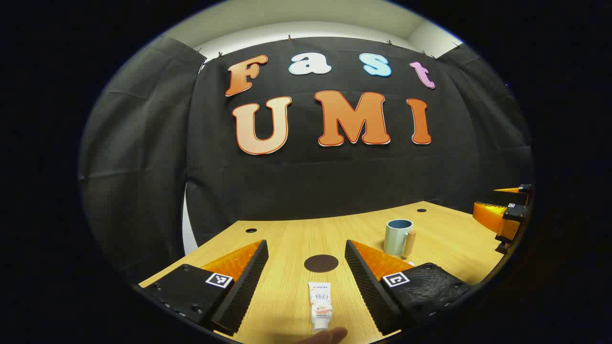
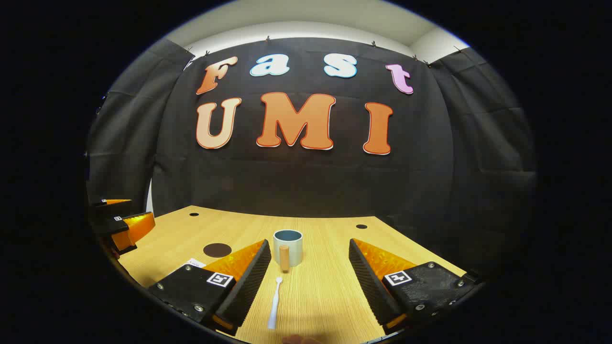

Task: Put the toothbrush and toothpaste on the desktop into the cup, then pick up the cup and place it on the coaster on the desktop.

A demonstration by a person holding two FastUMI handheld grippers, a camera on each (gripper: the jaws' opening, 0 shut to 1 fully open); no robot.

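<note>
Nothing done yet: toothpaste tube (image 1: 321, 306) and toothbrush (image 2: 274, 303) flat at frame bottoms, between wide-open left gripper (image 1: 306, 282) and right gripper (image 2: 311, 282), cup (image 2: 288, 247) empty, coaster (image 1: 321, 263) bare.

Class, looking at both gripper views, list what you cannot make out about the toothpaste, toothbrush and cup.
- Toothpaste, left gripper view: its near end is cut off at the bottom edge.
- Toothbrush, right gripper view: its bristles are too small to make out.
- Cup, right gripper view: its inside bottom is hidden by its own wall.
</note>
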